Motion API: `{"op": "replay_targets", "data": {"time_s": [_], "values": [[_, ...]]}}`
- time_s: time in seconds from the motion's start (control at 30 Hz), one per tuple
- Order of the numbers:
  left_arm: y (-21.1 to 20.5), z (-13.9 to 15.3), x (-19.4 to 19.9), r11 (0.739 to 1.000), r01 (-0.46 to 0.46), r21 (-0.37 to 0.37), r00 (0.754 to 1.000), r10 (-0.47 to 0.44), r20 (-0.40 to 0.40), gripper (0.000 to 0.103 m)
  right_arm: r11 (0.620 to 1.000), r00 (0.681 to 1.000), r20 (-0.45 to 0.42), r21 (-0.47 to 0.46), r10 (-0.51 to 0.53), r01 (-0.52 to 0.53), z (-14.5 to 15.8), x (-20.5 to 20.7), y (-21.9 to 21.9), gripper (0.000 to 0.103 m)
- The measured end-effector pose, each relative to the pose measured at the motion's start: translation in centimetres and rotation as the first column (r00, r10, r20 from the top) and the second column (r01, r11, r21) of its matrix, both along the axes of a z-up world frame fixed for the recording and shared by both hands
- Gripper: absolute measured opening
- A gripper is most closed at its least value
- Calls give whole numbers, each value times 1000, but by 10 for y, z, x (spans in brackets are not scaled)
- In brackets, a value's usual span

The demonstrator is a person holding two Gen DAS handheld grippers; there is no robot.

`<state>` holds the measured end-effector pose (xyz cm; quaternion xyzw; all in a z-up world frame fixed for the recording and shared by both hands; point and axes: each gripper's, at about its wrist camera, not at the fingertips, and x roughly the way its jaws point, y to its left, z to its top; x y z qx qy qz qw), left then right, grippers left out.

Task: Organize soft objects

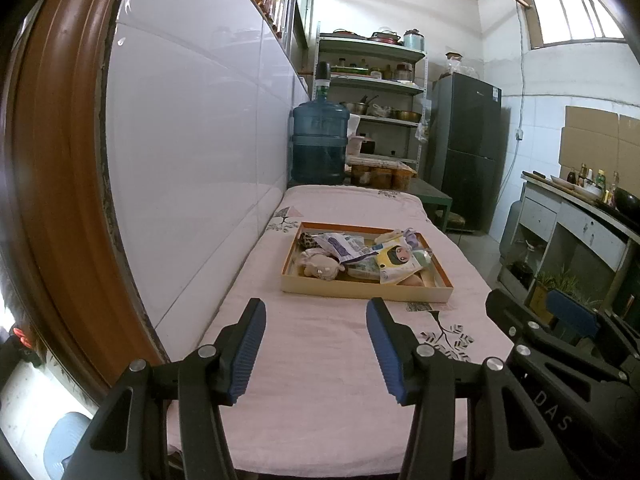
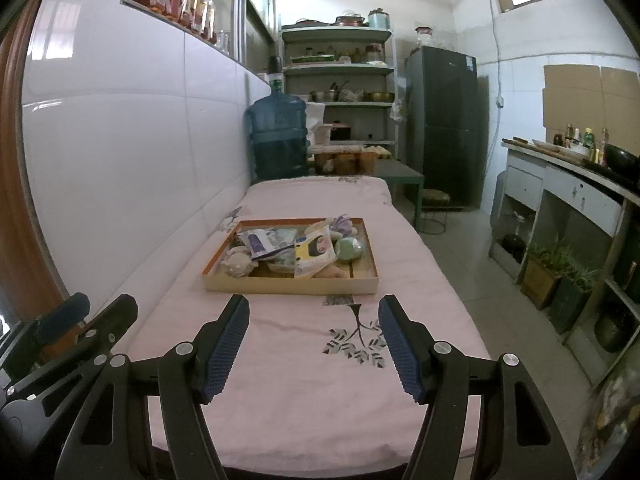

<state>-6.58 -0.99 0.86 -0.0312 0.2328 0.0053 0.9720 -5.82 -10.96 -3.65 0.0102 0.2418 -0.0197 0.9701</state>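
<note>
soft toys and pouches lying jumbled in shallow orange-rimmed cardboard tray on pink-clothed counter | left tongs and right tongs hovering apart, holding nothing | stage ambiguous: either gathered already or awaiting sorting

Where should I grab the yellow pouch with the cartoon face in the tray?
Probably its near lower corner, coming from above the tray's front wall with the open right gripper: the yellow cartoon-face pouch lies flat atop the pile, that edge exposed.

I see a pink cloth printed with a dark leafy branch, an orange-rimmed tan tray, a yellow cartoon-face pouch, blue ribbed pads and a blue water jug.
</note>
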Motion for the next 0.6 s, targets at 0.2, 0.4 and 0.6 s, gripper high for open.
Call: {"op": "replay_targets", "data": {"time_s": [0.2,0.4,0.6], "values": [[0,0,0,1000,-1,0,1000,1,0,53,1000,1000,0,1,-1,1,0,0,0,69],[0,0,0,1000,0,0,1000,0,0,53,1000,1000,-1,1,0,0,-2,-1,2,69],[0,0,0,1000,1,0,1000,-1,-1,53,1000,1000,-2,2,0,0,-2,-1,3,69]]}}
